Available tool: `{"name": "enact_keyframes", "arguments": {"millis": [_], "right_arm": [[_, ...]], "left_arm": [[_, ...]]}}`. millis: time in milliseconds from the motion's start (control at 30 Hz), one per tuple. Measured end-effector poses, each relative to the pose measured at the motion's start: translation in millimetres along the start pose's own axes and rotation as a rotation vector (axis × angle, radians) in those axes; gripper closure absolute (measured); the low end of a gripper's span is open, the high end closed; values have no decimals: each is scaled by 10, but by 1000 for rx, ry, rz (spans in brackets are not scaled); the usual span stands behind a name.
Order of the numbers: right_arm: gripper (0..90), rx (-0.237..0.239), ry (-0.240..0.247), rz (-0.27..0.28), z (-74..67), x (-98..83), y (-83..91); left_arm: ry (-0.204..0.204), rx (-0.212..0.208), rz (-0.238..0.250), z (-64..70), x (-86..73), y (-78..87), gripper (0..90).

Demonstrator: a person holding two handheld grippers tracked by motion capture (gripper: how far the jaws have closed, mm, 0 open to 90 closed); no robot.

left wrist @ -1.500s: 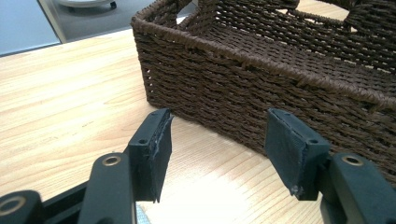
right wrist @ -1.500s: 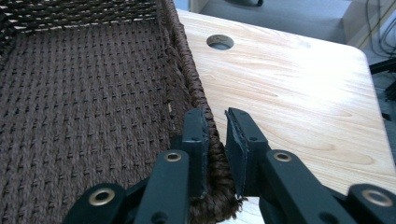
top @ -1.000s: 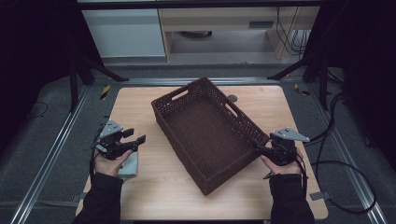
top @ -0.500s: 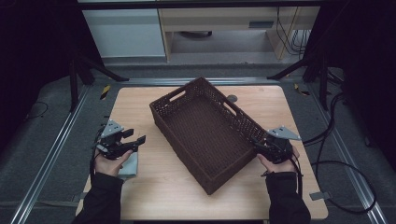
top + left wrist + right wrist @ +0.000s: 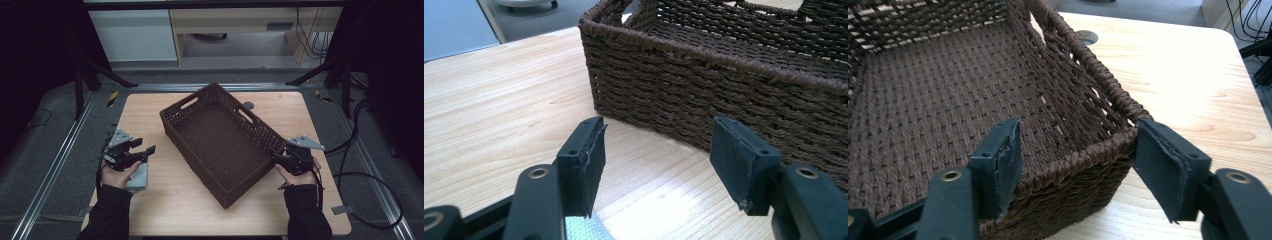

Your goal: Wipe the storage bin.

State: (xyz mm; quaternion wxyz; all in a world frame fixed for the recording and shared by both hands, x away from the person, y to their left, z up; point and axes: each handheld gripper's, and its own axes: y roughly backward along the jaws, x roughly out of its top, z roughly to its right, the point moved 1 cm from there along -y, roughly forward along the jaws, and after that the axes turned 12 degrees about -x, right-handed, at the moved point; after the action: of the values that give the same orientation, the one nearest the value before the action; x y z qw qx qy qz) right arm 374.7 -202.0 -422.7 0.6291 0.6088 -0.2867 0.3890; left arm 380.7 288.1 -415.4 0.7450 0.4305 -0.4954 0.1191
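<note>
1. Basket sat askew at mid-table, open side up, nothing inside.
2. Right gripper straddled basket's near right corner; jaws spread, just narrowed, one inside the rim, one outside, pads not pressing on the weave.
3. Left gripper hovered at table's left edge, apart from basket; jaws spread, nothing between.
4. Grey cloth lay beneath left hand.

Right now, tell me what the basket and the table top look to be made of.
Basket: dark brown woven cord or twisted paper rope, matte; the braided rim and rows of twisted strands show it, though the exact fibre is unclear. Table: pale wood or wood-look laminate, smooth, with visible grain lines and a soft sheen.
</note>
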Motion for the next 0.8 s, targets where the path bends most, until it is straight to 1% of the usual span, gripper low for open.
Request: {"name": "enact_keyframes", "arguments": {"millis": [33, 200, 267, 333, 367, 433, 467, 500, 567, 667, 800], "right_arm": [[383, -3, 1, -2, 8, 9, -11], [396, -10, 16, 4, 61, 64, -131], [394, -10, 22, 11, 72, 73, -153], [382, -3, 8, 19, 68, 62, -123], [367, 8, 4, 20, 55, 56, -103], [352, 22, 3, 19, 19, 48, -78], [340, 28, 2, 15, -4, 45, -74], [330, 22, 7, 9, -26, 42, -77], [341, -3, 15, 5, -55, 40, -83], [354, -15, 0, 0, -59, 38, -89], [363, -15, -21, -7, -52, 32, -94]], "left_arm": [[0, 2, -1, -8, -1, -2, 376], [5, 10, -3, -30, -13, -12, 372], [2, 13, 1, -38, -13, -7, 369], [3, 18, 4, -46, -12, -2, 369], [4, 17, 8, -53, -9, -1, 369], [5, 17, 8, -65, 6, -11, 370], [2, 18, 6, -69, 18, -23, 370], [-3, 17, -3, -73, 31, -33, 371], [-8, 17, -3, -82, 57, -54, 374], [-7, 14, 8, -104, 114, -81, 380], [-25, 23, 22, -147, 237, -141, 385]]}}
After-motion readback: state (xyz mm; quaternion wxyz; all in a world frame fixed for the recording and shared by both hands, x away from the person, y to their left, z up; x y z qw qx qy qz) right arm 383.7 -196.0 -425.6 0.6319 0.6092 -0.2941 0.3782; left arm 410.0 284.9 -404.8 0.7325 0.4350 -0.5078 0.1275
